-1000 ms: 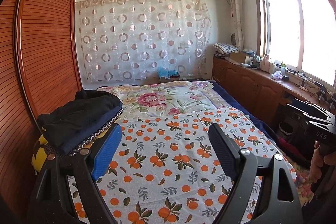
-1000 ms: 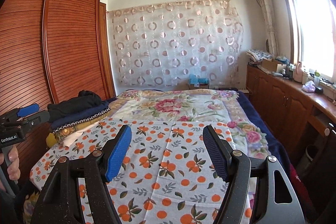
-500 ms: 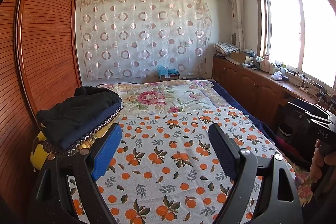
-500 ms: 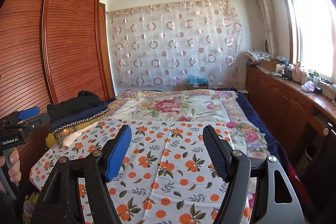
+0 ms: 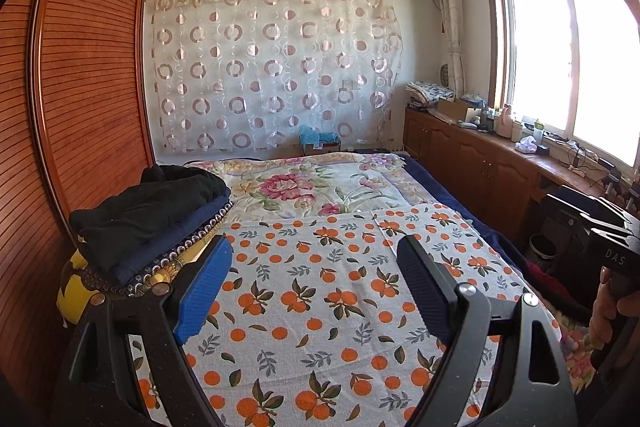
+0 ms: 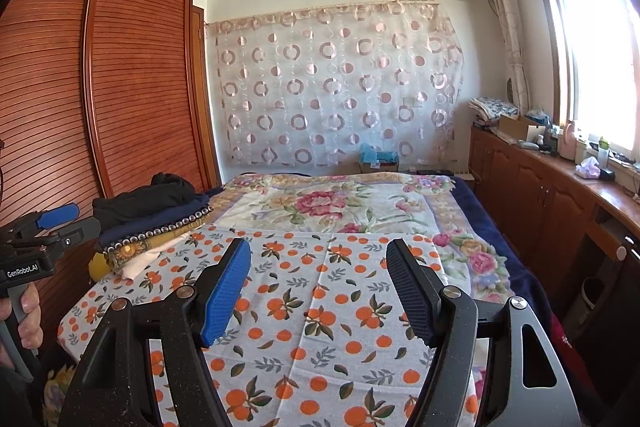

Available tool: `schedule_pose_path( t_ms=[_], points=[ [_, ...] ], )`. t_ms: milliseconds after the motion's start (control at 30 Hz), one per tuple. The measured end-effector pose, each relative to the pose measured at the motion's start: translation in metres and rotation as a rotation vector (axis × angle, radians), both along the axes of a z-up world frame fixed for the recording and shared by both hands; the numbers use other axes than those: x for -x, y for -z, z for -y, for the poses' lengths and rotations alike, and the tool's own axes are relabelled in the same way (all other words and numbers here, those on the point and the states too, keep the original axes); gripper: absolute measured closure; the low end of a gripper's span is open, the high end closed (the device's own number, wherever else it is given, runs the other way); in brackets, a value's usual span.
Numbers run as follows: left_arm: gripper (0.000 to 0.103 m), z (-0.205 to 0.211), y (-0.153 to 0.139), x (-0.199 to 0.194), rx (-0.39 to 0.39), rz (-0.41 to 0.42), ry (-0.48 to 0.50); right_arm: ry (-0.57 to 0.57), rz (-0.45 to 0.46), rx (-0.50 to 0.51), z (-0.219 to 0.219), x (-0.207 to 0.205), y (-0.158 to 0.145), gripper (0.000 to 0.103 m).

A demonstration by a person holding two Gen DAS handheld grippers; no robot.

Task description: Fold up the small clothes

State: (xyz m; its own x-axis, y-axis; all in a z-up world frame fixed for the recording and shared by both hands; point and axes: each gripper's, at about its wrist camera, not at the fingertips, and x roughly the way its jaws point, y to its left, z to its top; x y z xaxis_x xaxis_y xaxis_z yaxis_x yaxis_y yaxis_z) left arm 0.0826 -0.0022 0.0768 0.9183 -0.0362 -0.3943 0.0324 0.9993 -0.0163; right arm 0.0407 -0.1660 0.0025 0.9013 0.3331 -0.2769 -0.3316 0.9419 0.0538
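We see a bed [image 5: 472,223] filling most of both views, running from us toward a far wall hung with a sheer curtain [image 5: 276,67] patterned in rings. A tall slatted wooden wardrobe [image 5: 92,67] stands along the bed's left side, and a long wooden counter [image 6: 568,187] under the window lines the right side, crowded with small items we cannot make out.

Spread flat over the near half of the bed lies a white cloth printed with oranges and leaves [image 5: 320,291]; beyond it a floral blanket [image 5: 320,183] covers the far half. On the bed's left edge, just beside the wardrobe, sits a pile of folded clothes [image 5: 152,223]: black and navy pieces on top, a beaded dark band and yellow fabric beneath. In the right wrist view the same pile shows a pale piece at the bottom, touching the orange cloth.

The left tool [image 5: 312,275] hangs above the orange cloth, its blue pads [image 5: 204,291] well apart with nothing between them. The right tool [image 6: 318,279] likewise stands apart and empty over the same cloth. At each view's edge we see the other handle gripped by a hand [image 6: 28,315].
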Motion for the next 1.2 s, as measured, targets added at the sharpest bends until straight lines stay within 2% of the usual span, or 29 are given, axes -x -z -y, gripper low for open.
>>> schedule_pose_path(
  t_ms=[1200],
  points=[
    [0.018,-0.0006,-0.0003,-0.0001,0.003,0.003,-0.001,-0.014,0.005,-0.001,0.0069,-0.0062,0.0047,0.031]
  ],
)
